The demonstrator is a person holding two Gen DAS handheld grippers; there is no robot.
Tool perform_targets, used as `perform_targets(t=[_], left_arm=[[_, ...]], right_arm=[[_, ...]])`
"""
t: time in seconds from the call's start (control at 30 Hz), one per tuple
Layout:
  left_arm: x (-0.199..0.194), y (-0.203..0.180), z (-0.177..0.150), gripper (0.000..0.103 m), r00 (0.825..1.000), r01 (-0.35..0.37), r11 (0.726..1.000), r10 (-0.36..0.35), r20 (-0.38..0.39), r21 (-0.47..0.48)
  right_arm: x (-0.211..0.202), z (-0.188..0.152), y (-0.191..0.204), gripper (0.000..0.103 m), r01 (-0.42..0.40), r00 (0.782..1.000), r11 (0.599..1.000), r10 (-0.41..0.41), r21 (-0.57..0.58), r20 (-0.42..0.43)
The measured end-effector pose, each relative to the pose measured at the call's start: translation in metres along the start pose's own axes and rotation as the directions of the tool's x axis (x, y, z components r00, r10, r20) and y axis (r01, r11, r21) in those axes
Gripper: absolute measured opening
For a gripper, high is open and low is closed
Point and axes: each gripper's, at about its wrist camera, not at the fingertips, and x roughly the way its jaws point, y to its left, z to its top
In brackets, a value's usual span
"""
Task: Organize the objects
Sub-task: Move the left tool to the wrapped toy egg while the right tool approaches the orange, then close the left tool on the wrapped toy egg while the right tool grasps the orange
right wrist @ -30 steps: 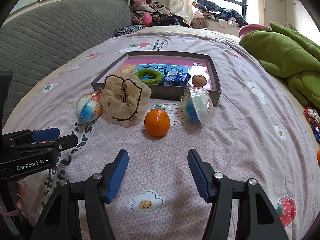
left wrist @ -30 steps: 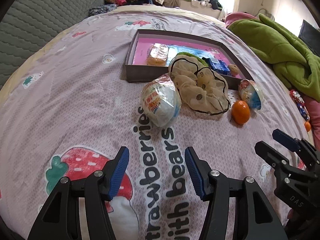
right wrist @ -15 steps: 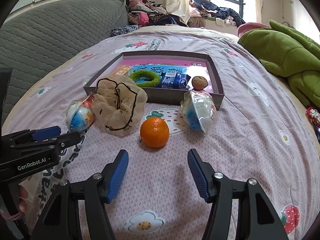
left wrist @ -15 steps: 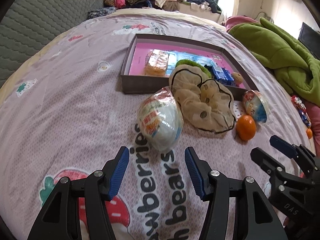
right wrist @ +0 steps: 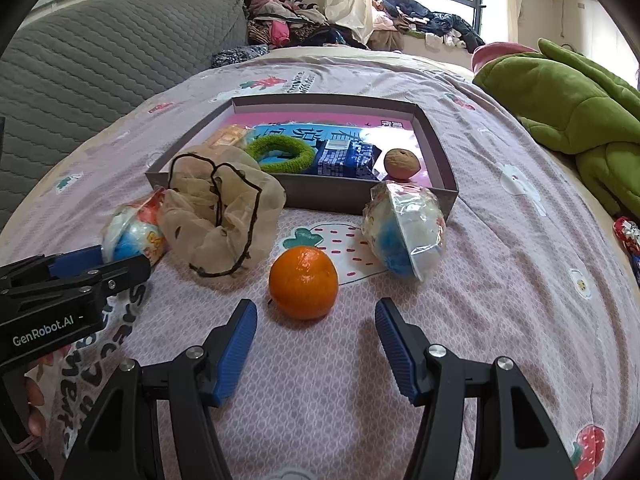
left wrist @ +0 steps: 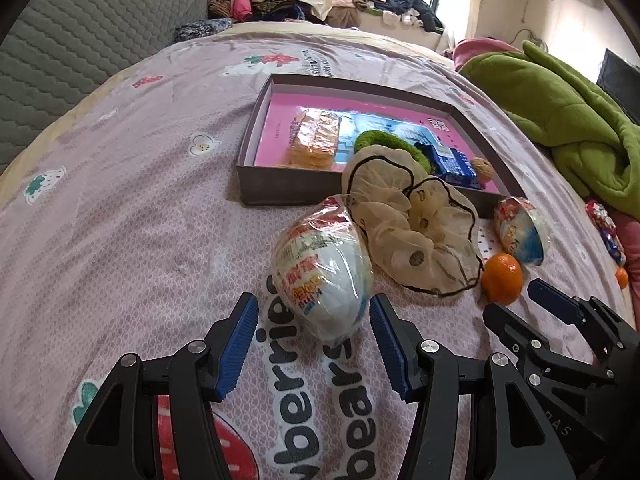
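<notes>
A grey box with a pink floor [left wrist: 256, 196] [right wrist: 320, 196] lies on the bed and holds a cracker pack [left wrist: 314, 142], a green ring [right wrist: 280, 154], a blue packet [right wrist: 346, 158] and a walnut [right wrist: 402, 164]. In front of it lie a wrapped toy egg [left wrist: 322, 276] [right wrist: 132, 236], a beige scrunchie [left wrist: 416, 232] [right wrist: 220, 216], an orange [right wrist: 303, 283] [left wrist: 502, 278] and a second wrapped egg [right wrist: 406, 230] [left wrist: 520, 230]. My left gripper [left wrist: 314, 348] is open, its tips just short of the first egg. My right gripper [right wrist: 316, 344] is open just before the orange.
A green blanket [right wrist: 568, 112] is heaped at the right. A grey quilted headboard [right wrist: 100, 68] stands at the left, clothes are piled at the back. A wrapped candy [left wrist: 600, 216] and a small orange [left wrist: 622, 278] lie at the right edge.
Both grippers have moved forward. The first egg now lies close to the left fingertips and the orange close to the right fingertips. Both stay open.
</notes>
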Motion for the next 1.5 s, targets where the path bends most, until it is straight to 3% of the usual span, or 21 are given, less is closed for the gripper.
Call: perform_targets(t=[0.6, 0.97, 1.5], left_arm=[[0.013, -0.004, 0.013, 0.060, 0.999, -0.028, 1.000, 0.028, 0.027, 0.001], [0.030, 0.006, 0.022, 0.060, 0.997, -0.074, 0.997, 0.074, 0.017, -0.028], [0.035, 0.021, 0.025, 0.056, 1.000, -0.009, 0.996, 0.011, 0.023, -0.092]], right_arm=[[0.015, 0.012, 0.003, 0.060, 0.004, 1.000, 1.000, -0.004, 0.003, 0.011], [0.015, 0.014, 0.004, 0.042, -0.020, 1.000, 1.000, 0.020, 0.005, 0.021], [0.017, 0.013, 0.003, 0.037, -0.045, 0.999, 0.999, 0.045, 0.008, 0.022]])
